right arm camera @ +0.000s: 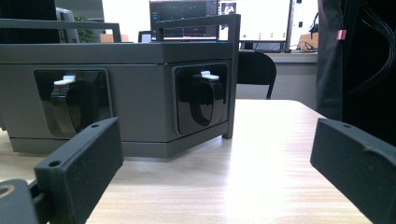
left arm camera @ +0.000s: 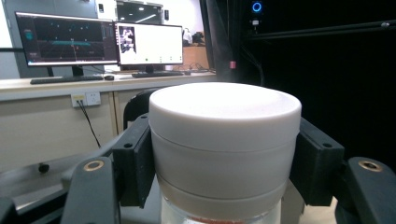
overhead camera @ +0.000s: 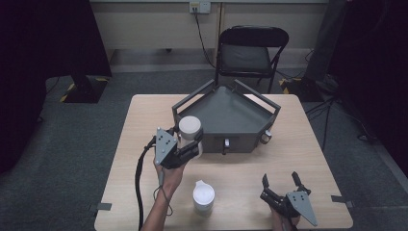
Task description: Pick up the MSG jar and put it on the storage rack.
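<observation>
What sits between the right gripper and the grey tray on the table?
Nothing: in the right gripper view, bare wooden tabletop runs from the open right gripper to the grey tray. The high view agrees.

Grey tray [overhead camera: 226, 115] blocks the table's [overhead camera: 308, 159] far middle; right side free.

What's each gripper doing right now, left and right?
Left gripper: shut on the white-lidded jar, lifted beside the grey tray.
Right gripper: open, holding nothing, low over the table.
</observation>
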Demonstrator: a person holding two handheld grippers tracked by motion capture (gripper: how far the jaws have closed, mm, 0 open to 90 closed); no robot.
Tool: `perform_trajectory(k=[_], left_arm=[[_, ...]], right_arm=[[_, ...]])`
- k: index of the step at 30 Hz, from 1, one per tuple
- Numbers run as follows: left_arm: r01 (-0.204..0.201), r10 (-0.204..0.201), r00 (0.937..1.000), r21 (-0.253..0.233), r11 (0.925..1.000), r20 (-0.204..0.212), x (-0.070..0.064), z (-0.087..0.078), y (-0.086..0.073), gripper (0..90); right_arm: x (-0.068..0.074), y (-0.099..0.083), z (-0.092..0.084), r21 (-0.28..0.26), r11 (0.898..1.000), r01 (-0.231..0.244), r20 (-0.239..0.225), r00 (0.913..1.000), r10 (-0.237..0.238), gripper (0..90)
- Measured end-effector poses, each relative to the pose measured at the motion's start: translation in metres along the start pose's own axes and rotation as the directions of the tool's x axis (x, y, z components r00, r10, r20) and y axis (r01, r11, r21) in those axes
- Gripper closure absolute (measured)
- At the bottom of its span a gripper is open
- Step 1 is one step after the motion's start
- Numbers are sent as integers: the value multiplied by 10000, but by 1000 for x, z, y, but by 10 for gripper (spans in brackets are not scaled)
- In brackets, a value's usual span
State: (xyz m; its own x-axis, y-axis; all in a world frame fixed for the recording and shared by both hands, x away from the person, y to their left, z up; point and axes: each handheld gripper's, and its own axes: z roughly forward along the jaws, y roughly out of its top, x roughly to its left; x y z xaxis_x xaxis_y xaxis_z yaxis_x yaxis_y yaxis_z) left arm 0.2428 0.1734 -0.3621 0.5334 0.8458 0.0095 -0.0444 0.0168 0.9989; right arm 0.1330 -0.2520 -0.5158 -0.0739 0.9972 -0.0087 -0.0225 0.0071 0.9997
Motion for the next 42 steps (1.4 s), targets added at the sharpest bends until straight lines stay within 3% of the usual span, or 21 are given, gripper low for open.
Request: perform_trajectory(k=[5,10,22,27,34,42], left_arm=[[-110,110,9999,60,9999,6,-1,15,15,343],[-54,56,10000,195,9998,-82,-4,30,18,343],[291,-230,9951,627,9976,-958,-6,65,20,343],[170,-93,9926,622,9979,-1209,-11,79,20,343],[298,-184,9917,884,9956,-1276,-12,99,17,343],[348,-214,9893,916,9952,-1442,-12,110,5,343]], right_arm=[[-1,0,0,-10,10000,-32,-22,10000,32,9],[-1,0,-1,-13,10000,-36,-28,10000,36,9],[-2,0,0,-1,10000,-29,-65,10000,29,9],[-2,0,0,-1,10000,-24,-80,10000,24,9],[-2,0,0,-2,10000,-26,-76,10000,26,9],[-2,0,0,-1,10000,-10,-98,10000,10,9]])
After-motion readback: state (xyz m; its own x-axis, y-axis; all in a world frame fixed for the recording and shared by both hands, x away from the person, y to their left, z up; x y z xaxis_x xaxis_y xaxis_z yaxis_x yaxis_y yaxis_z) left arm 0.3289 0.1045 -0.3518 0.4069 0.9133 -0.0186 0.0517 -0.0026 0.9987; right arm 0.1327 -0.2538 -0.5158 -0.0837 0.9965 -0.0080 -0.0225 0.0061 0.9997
